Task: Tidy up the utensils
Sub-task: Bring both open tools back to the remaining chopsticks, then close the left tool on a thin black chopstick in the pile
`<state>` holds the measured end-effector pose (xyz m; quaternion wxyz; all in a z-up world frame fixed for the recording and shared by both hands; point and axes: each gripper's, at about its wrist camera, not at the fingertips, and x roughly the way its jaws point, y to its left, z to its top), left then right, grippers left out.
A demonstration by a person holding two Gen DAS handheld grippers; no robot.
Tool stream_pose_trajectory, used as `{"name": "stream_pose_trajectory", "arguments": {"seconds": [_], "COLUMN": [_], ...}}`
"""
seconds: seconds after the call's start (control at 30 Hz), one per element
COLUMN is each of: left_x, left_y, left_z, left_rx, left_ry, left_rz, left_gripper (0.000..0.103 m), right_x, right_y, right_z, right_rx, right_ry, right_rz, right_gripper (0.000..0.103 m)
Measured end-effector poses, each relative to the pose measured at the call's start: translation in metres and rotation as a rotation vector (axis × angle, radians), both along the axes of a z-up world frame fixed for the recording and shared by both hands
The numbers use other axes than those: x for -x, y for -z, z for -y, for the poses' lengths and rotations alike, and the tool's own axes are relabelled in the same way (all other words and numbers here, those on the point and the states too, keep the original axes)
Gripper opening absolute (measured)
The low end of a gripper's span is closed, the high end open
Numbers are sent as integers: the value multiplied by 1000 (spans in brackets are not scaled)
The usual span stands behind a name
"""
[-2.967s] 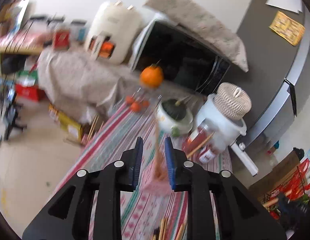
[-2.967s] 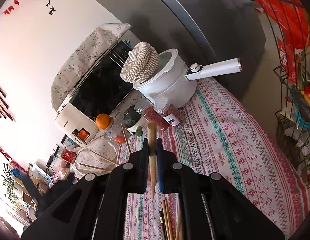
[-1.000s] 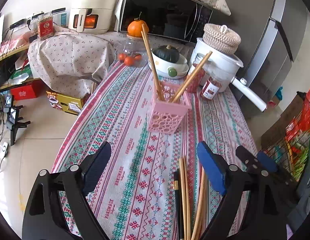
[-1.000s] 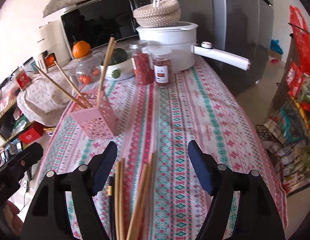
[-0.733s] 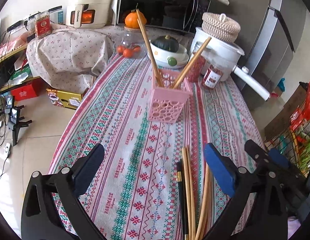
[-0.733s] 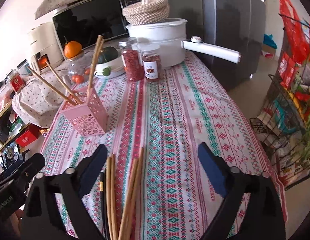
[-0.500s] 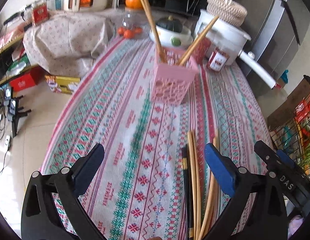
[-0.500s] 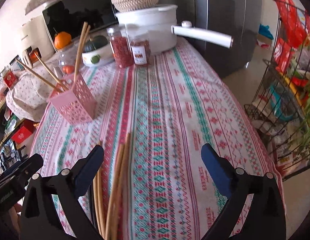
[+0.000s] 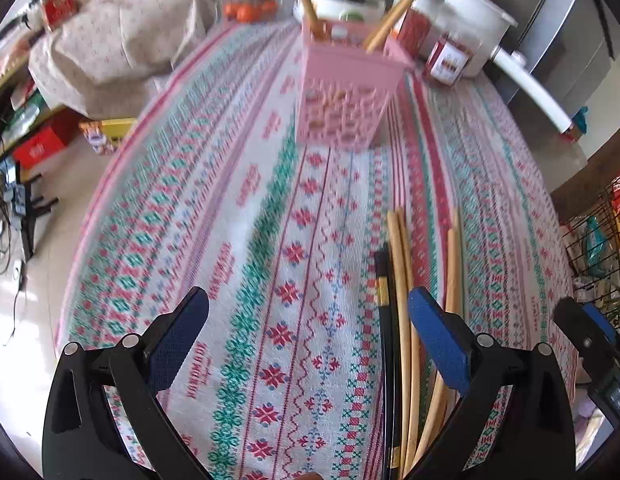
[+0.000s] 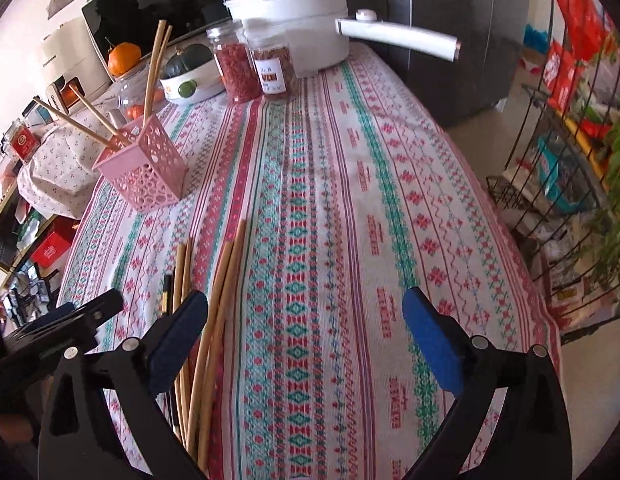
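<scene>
Wooden chopsticks (image 9: 400, 280) lie apparently just under the gaping left gripper's (image 9: 307, 322) right finger, beside the gaping right gripper (image 10: 305, 324).

Chopsticks (image 9: 402, 320) run off the bottom edge.

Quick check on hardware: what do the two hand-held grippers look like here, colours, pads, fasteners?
Both match. The left hand-held gripper and the right hand-held gripper each have two matte black angular fingers with triangular cut-outs, silver round fasteners near the tips, and blue textured pads on the inner faces. No cables or sleeves are visible. In the right wrist view the other gripper's black body shows at the left edge.
</scene>
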<state>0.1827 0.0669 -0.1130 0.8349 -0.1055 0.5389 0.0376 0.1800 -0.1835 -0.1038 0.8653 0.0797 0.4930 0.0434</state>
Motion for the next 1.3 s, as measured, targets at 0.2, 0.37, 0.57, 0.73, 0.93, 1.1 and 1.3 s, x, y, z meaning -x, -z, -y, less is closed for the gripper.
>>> {"name": "stream_pose_trajectory", "arguments": {"seconds": [0.2, 0.37, 0.57, 0.73, 0.93, 1.1, 1.3], "left_x": [-13, -19, -26, -35, -42, -35, -23], "left_y": [24, 34, 36, 42, 46, 45, 34], "left_z": [-2, -4, 3, 19, 33, 52, 55], "left_rx": [51, 41, 22, -35, -69, -129, -124], "left_ry": [-24, -55, -67, -46, -10, 47, 94], "left_rz": [-120, -155, -152, -147, -141, -126, -102], "left_gripper": [96, 96, 96, 97, 95, 81, 15], "right_x": [1, 1, 2, 1, 0, -3, -8], "right_y": [8, 13, 13, 17, 18, 20, 18], "right_z": [18, 27, 28, 27, 25, 22, 5], "right_rx": [-40, -60, -60, -58, -90, -109, -170], "right_ry": [27, 29, 21, 13, 6, 6, -49], "right_rz": [-52, -84, -90, -106, -119, -136, -155], "right_gripper": [95, 95, 95, 95, 95, 95, 95]}}
